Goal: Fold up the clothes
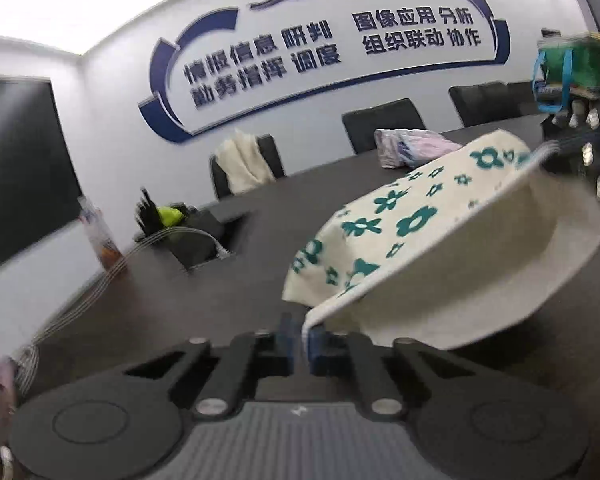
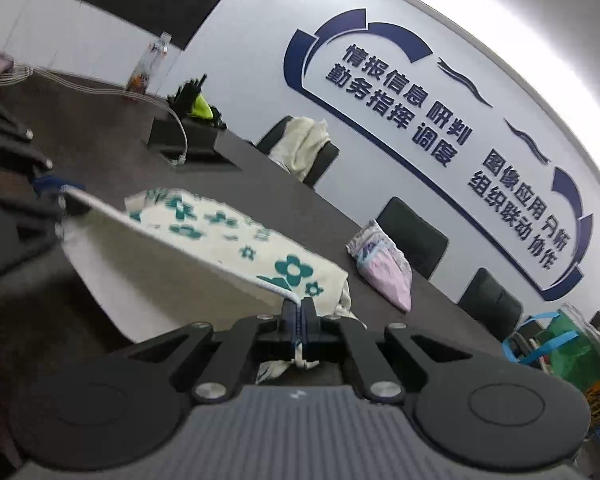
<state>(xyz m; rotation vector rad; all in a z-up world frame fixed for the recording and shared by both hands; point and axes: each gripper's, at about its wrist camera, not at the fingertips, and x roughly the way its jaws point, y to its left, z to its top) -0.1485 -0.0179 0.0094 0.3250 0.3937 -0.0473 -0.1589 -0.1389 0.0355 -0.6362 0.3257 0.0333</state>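
Note:
A cream garment with teal flowers [image 1: 412, 216] hangs lifted over the dark table [image 1: 180, 292], stretched between both grippers. My left gripper [image 1: 305, 330] is shut on one corner of its hem, low in the left wrist view. The right gripper [image 1: 568, 152] shows at that view's right edge, gripping the far corner. In the right wrist view, my right gripper [image 2: 299, 312] is shut on the garment [image 2: 228, 236], with cloth bunched between its pads. The left gripper [image 2: 58, 190] appears at the left edge, holding the other corner. The plain inner side of the cloth sags between them.
A folded pink and lilac garment [image 2: 384, 268] lies on the table further back. A black cable box with a white cable [image 1: 204, 240] and a bottle [image 1: 100, 236] stand to the left. Black chairs [image 1: 384, 124] line the far side, one draped with a cream cloth [image 1: 244, 164]. A green bag [image 2: 560, 352] sits at right.

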